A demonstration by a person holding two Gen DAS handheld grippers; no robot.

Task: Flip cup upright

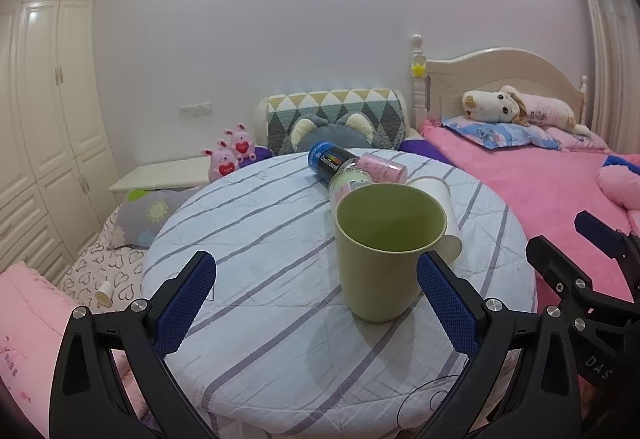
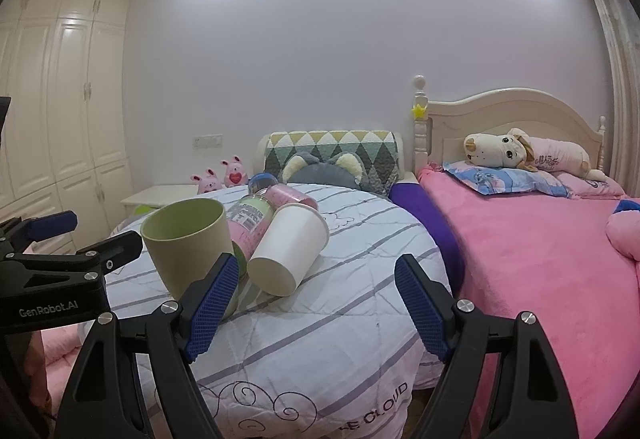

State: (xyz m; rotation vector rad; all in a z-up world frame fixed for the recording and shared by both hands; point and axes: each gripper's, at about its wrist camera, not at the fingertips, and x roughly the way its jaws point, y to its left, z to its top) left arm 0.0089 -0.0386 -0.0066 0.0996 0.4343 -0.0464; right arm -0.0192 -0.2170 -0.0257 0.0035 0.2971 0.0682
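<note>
A green cup (image 1: 384,251) stands upright, mouth up, on a round table with a striped cloth (image 1: 256,239). My left gripper (image 1: 316,303) is open and empty, its right finger close beside the cup's right side. In the right wrist view the green cup (image 2: 188,239) stands at the left. A white paper cup (image 2: 288,251) lies on its side behind it, bottom toward me. My right gripper (image 2: 316,303) is open and empty, just in front of the white cup.
A pink and green bottle (image 2: 260,215) and a dark blue can (image 1: 328,159) lie on the table behind the cups. A pink bed (image 2: 540,259) with a plush dog (image 2: 520,151) is at the right. White wardrobes (image 1: 44,119) stand at the left.
</note>
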